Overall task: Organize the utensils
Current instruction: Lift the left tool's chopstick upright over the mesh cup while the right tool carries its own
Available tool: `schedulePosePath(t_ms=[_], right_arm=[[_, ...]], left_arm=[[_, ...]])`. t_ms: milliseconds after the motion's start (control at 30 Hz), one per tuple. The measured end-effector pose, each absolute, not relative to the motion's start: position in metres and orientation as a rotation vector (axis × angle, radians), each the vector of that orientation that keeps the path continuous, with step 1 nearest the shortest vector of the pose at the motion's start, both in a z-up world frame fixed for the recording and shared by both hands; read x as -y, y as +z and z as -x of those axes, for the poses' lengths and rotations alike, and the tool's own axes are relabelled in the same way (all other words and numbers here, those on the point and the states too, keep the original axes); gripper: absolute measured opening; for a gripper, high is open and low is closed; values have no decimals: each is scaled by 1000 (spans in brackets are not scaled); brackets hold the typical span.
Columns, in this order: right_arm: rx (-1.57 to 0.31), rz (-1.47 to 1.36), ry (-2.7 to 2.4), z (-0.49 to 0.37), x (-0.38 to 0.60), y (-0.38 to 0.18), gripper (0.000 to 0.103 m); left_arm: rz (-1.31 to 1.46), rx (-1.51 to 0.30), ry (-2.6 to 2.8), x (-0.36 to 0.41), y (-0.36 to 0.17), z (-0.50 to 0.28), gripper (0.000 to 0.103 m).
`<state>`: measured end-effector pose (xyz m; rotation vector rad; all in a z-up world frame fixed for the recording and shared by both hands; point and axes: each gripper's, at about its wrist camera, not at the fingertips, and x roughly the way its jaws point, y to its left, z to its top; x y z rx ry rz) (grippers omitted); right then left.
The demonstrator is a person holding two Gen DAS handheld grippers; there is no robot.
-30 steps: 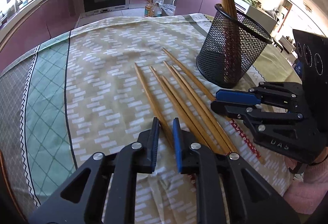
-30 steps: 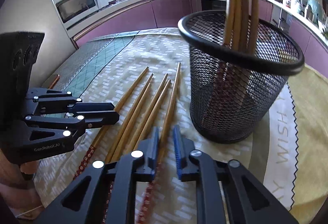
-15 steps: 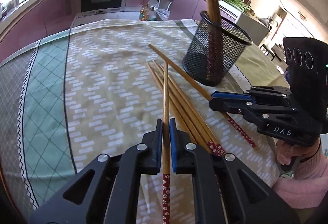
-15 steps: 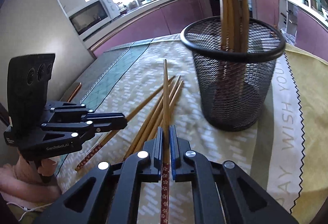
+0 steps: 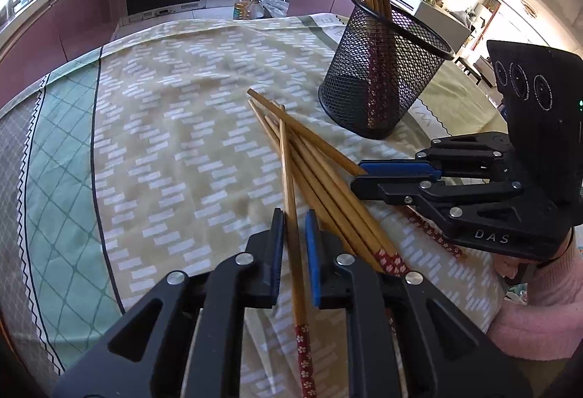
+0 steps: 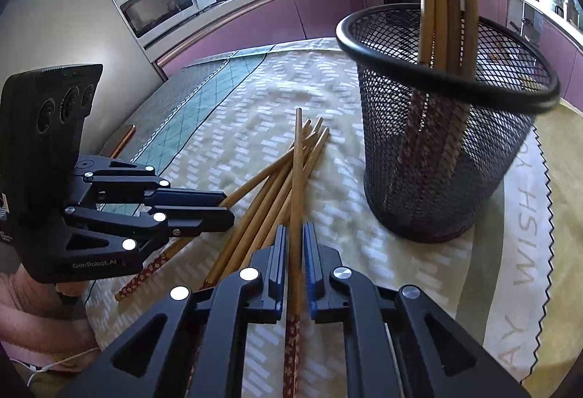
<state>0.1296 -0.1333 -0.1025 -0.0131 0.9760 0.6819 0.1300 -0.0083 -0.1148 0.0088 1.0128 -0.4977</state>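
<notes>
Tablecloth (image 5: 164, 143), patterned, before purple kitchen cabinets (image 6: 328, 8) (right tool (image 6: 293, 252) tight on chopstick (image 6: 298, 179); left tool (image 5: 291, 237): grip unclear)

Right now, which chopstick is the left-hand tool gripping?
Find the black mesh cup on the patterned tablecloth; loose chopsticks fan out beside it. The gripped chopstick runs straight through the left gripper, crossing over the others, its red flowered end nearest the camera.

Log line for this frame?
left gripper: straddles chopstick, grip unclear | right gripper: shut on second chopstick | mesh holder: upright
</notes>
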Motion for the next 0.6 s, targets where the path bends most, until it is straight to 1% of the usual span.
schedulePosePath(t_ms=[33, 67, 167, 300, 600], right_arm=[[-977, 8, 684, -133, 133, -103, 9], [-977, 7, 686, -135, 132, -103, 8], [-967, -1, 683, -136, 133, -101, 6], [-912, -20, 690, -131, 141, -88, 6], [-742, -54, 699, -115, 170, -33, 6]], left_arm=[[-5, -1013, -496, 8, -115, -132, 13], [-2, -1013, -483, 7, -115, -134, 9], [0, -1007, -464, 9, -114, -135, 8], [1, -984, -468, 10, -107, -132, 7], [91, -866, -601, -2, -52, -120, 7]])
